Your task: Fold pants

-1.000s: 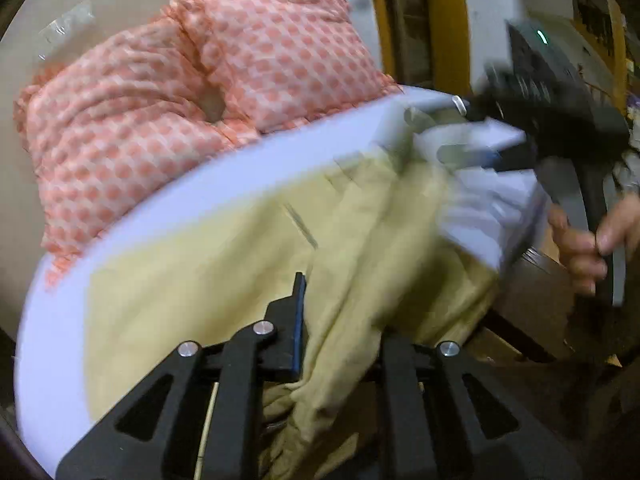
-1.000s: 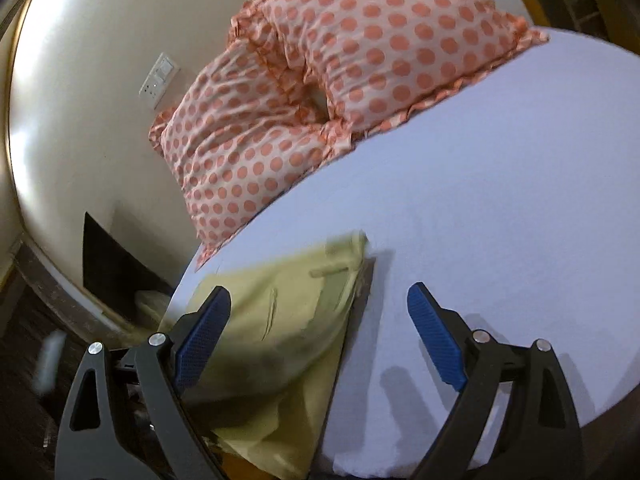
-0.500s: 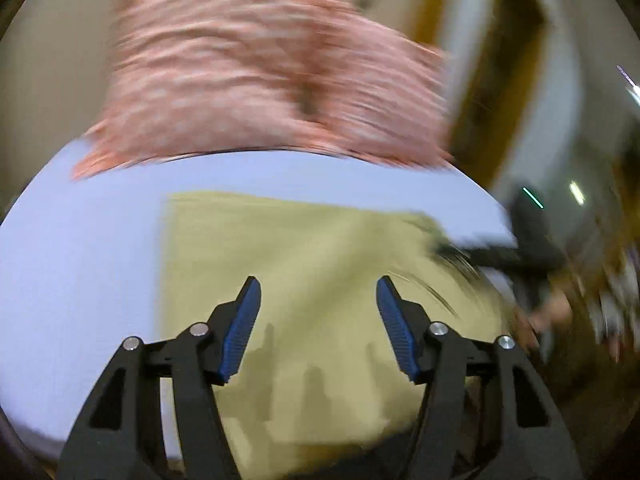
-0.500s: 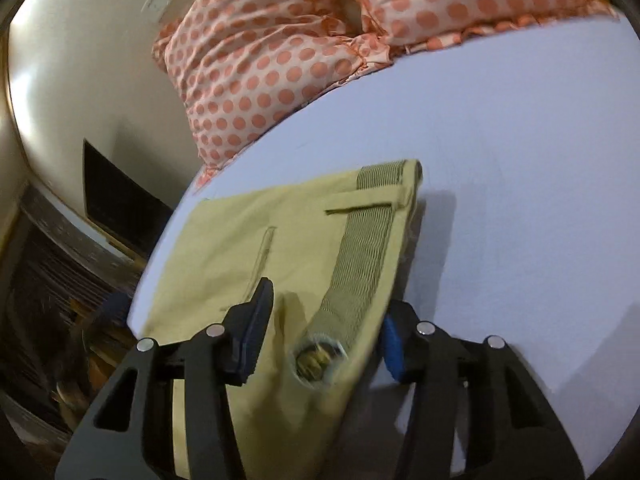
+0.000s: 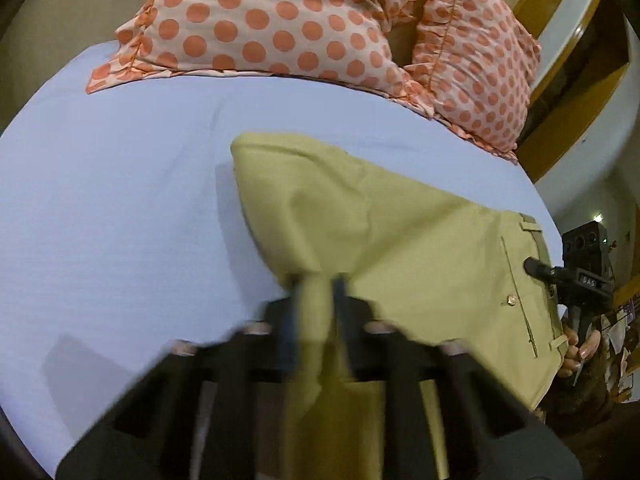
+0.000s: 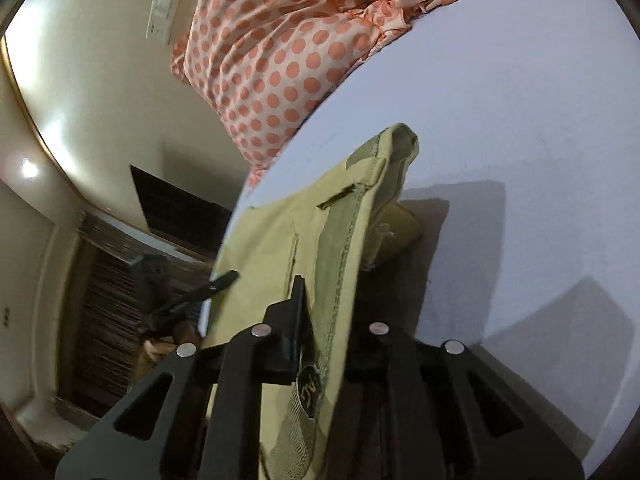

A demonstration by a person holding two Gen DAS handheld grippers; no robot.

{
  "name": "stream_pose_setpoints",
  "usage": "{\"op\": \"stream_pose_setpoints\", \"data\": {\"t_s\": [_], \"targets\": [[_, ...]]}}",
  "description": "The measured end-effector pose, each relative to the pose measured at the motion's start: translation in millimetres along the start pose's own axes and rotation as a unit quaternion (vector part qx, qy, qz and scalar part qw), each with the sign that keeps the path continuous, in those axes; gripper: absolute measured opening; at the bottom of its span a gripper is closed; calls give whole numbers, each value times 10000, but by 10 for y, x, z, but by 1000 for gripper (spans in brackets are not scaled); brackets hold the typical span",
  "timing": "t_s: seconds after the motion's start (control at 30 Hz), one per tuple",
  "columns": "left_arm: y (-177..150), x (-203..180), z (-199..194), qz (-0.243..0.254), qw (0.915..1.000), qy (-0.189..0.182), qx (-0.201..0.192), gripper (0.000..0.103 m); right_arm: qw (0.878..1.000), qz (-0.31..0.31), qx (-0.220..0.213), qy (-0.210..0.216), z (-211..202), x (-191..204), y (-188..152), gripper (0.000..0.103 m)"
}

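Note:
Yellow-green pants (image 5: 400,232) lie on the pale blue bed sheet (image 5: 112,200), partly hanging over the near edge. My left gripper (image 5: 316,312) is shut on a bunched fold of the pants' leg cloth and lifts it. My right gripper (image 6: 324,320) is shut on the pants (image 6: 280,240) at the darker waistband (image 6: 340,240), near a belt loop and the inner label. The right gripper also shows in the left wrist view (image 5: 538,269) at the waistband, with a hand behind it. The left gripper shows blurred in the right wrist view (image 6: 224,280).
Two orange polka-dot pillows (image 5: 280,24) lie at the head of the bed, also in the right wrist view (image 6: 280,60). A cream wall with a switch plate (image 6: 162,14) and dark furniture (image 6: 168,208) stand beside the bed. A yellow door frame (image 5: 568,92) is at the right.
Both grippers were open half a second ago and have now shut on the pants: the left on the leg cloth, the right on the waistband. The cloth is lifted at both grips.

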State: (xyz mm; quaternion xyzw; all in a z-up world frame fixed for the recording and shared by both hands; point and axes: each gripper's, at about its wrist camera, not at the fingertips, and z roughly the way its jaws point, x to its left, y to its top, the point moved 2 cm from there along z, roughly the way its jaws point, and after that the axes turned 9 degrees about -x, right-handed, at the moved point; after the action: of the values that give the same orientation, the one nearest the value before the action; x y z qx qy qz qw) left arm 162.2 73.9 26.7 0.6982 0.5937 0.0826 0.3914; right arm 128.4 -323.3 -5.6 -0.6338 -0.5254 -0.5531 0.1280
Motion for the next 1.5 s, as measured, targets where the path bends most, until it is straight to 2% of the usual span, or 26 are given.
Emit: {"op": "stream_pose_setpoints", "data": {"t_s": [0.17,0.3,0.37,0.43,0.5,0.53,0.57,0.6,0.63,0.67,0.73,0.77,0.83,0.9,0.93,1.0,1.03,1.1,1.13,1.17,1.2,1.23,1.3,1.37,1.43,1.5], "targets": [[286,-177,31,329,9992,168,-137,4,9997,-228,-75,53,84,267,410,14],[759,-421,224,585,9949,428,-704,5,9971,-552,-485,-210,175,391,921,13],[951,-490,453,701,9914,728,-833,5,9935,-650,-725,-590,237,338,1165,13],[1087,-441,747,478,9916,1011,-652,7,9836,-846,-840,-1353,336,225,1329,14],[1107,-392,821,550,9866,1422,-585,16,9649,-1072,-825,-2251,367,112,1402,16],[1088,-393,774,640,9826,1601,-688,18,9558,-1112,-885,-2574,297,70,1411,17],[1037,-418,643,789,9765,1765,-951,20,9552,-1108,-1026,-2546,205,74,1405,28],[994,-454,528,886,9729,1800,-1153,31,9574,-1109,-1233,-2364,89,119,1377,58],[948,-493,416,904,9727,1690,-1310,41,9617,-1117,-1301,-2138,42,164,1347,70],[885,-551,293,787,9767,1376,-1445,45,9657,-1127,-1268,-1967,50,205,1319,79],[806,-644,268,636,9866,754,-1302,54,9748,-1175,-937,-1647,194,300,1225,79],[739,-715,343,589,9917,440,-1053,56,9773,-1198,-751,-1575,299,336,1196,79],[664,-771,536,535,9963,235,-633,58,9785,-1222,-404,-1611,521,353,1117,80],[595,-717,816,371,9986,342,-155,58,9760,-1062,-115,-1897,707,248,1082,86],[586,-680,907,299,9988,389,-59,57,9760,-979,-93,-1942,765,203,1084,87],[600,-686,895,420,9970,605,-245,55,9757,-952,-134,-1970,735,180,1101,89],[599,-686,864,428,9960,751,-239,55,9727,-937,-124,-2118,715,214,1093,89],[534,-721,656,428,9947,850,-383,58,9571,-1289,-369,-2569,544,389,988,89],[436,-781,458,532,9937,829,-527,66,9479,-1686,-611,-2634,419,557,880,92],[347,-803,309,618,9921,887,-629,72,9407,-1951,-790,-2661,312,679,785,102],[202,-850,120,723,9889,1065,-747,86,9276,-2238,-1024,-2811,169,850,575,102],[118,-879,25,781,9865,1191,-806,94,9185,-2387,-1144,-2936,80,930,429,102],[-228,-953,-243,955,9800,1487,-913,97,9019,-2644,-1179,-3205,-24,1071,-31,102],[-555,-1002,-386,1032,9780,1577,-892,98,9001,-2700,-1005,-3269,-17,1066,-378,102],[-783,-995,-418,980,9780,1672,-770,99,8902,-2710,-840,-3564,77,1004,-691,102],[-954,-957,-400,810,9805,1657,-682,99,8863,-2675,-782,-3699,140,930,-844,102]]}}
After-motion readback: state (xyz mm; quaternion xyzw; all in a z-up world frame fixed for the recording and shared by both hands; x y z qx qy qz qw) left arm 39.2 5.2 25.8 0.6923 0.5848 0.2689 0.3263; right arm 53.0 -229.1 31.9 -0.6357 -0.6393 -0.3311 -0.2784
